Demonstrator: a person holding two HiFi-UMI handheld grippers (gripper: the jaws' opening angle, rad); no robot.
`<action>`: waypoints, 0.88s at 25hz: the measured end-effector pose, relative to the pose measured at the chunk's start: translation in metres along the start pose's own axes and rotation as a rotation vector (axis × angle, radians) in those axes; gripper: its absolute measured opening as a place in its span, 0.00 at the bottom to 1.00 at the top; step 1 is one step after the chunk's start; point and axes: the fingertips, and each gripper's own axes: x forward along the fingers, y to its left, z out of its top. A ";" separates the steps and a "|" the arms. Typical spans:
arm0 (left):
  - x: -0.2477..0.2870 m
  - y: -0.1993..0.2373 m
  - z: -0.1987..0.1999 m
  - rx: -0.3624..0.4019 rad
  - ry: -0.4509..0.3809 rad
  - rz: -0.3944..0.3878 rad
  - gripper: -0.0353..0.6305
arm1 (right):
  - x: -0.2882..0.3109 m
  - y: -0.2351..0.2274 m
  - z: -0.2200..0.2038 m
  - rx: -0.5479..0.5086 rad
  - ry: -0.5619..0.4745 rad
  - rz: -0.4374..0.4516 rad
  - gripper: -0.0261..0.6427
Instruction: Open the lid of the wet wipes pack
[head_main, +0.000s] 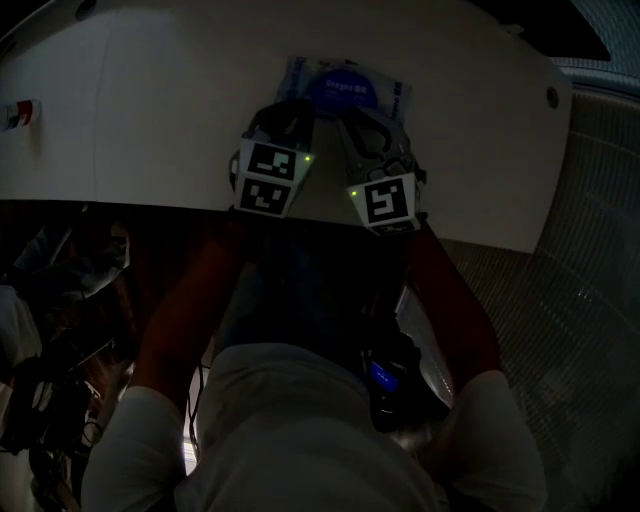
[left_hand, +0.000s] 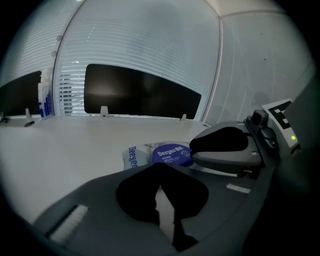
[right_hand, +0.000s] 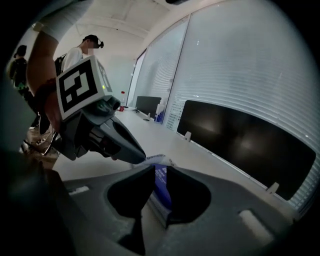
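- Black-padded jaws of the left gripper (left_hand: 160, 171) are closed. Their tips meet, only a thin slit shows lower down, and nothing sits between them.
- Jaws of the right gripper (right_hand: 159, 172) stand apart. The blue lid (right_hand: 161, 186) and the near edge of the pack (head_main: 392, 98) fill the gap. Whether the pads press on them cannot be told.
- The pack lies flat on the white bench (head_main: 150, 100), towards its far side in the head view. The round lid faces up and lies flat on the pale wrapper, which carries blue print.
- The left gripper's tips point at the pack from just short of it, at the lid's left. The right gripper's tips are at the lid's right, and its upper jaw overlaps the lid's edge in the left gripper view.
- The two grippers lie close side by side at the pack's near side. They are angled towards each other and tilted down at the bench.
- Each gripper carries a marker cube, the left cube (head_main: 268, 178) and the right cube (head_main: 388, 200), each with a small green light lit.
- Bare forearms (head_main: 190, 300) run back from the grippers to white sleeves in the dim head view.
- White blinds (left_hand: 140, 45) rise beyond the bench, with a dark panel (left_hand: 140, 95) across their foot.
- A person (right_hand: 80, 52) stands far off in the right gripper view.
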 end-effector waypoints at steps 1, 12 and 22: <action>0.003 0.001 -0.003 0.001 0.015 0.000 0.06 | 0.003 0.001 -0.006 -0.007 0.007 -0.001 0.14; 0.020 0.003 -0.027 0.039 0.133 -0.010 0.06 | 0.016 0.005 -0.024 -0.198 0.056 -0.044 0.20; 0.023 -0.002 -0.033 0.082 0.181 -0.019 0.06 | 0.025 0.011 -0.030 -0.389 0.088 -0.039 0.21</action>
